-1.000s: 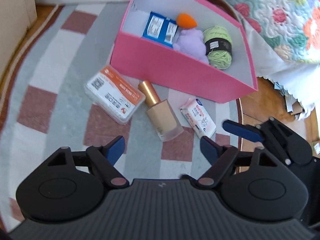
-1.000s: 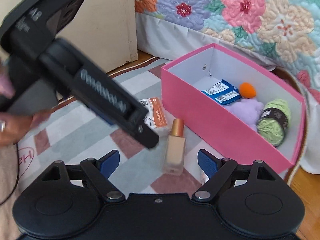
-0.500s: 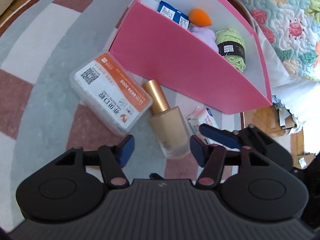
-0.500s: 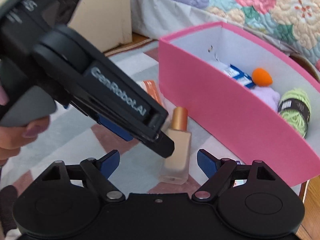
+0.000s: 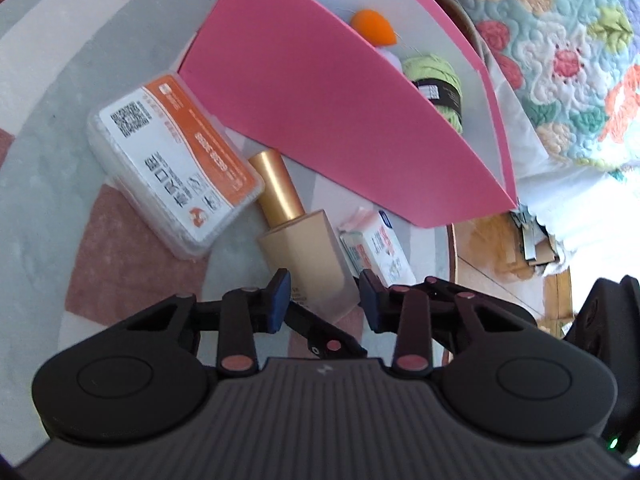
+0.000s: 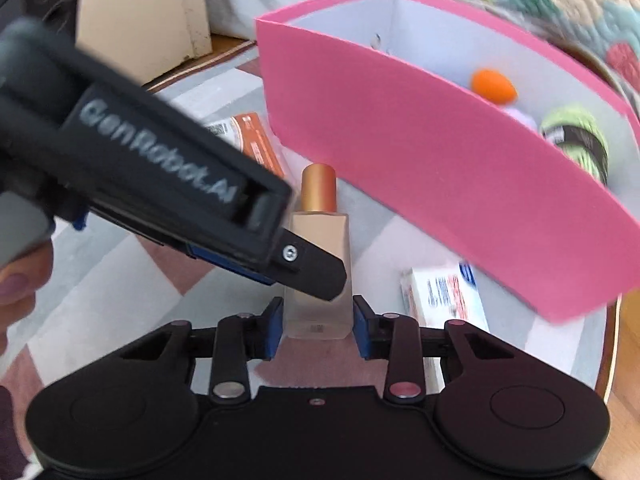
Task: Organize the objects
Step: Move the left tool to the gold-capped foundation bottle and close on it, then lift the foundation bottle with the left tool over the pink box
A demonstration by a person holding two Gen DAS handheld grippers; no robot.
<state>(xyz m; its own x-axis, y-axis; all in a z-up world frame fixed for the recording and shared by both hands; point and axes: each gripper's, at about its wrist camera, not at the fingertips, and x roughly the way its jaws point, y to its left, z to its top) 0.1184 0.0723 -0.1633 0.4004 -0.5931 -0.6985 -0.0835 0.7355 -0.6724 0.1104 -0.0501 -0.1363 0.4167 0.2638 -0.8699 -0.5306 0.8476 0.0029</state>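
Observation:
A beige foundation bottle (image 5: 304, 248) with a gold cap lies on the rug in front of the pink box (image 5: 320, 100). My left gripper (image 5: 324, 296) straddles the bottle's base, its jaws closing and the blue pads against the base corners. In the right wrist view my right gripper (image 6: 318, 328) is closing on the same bottle (image 6: 320, 232), pads pressed to both sides of its base. The left tool's black housing (image 6: 152, 160) crosses that view from the left, its tip over the bottle. One right finger (image 5: 324, 334) shows under the left jaws.
A clear case with an orange label (image 5: 172, 160) lies left of the bottle, a white tissue pack (image 5: 380, 248) right of it. The box holds an orange sponge (image 5: 372, 26), green yarn (image 5: 436, 76) and a purple item. A floral quilt (image 5: 560, 60) hangs behind, a cream cabinet (image 6: 140, 12) at back left.
Both grippers have sunk toward the bottle and their jaws have narrowed from wide open. The right jaws closed onto the bottle's base in the last half second.

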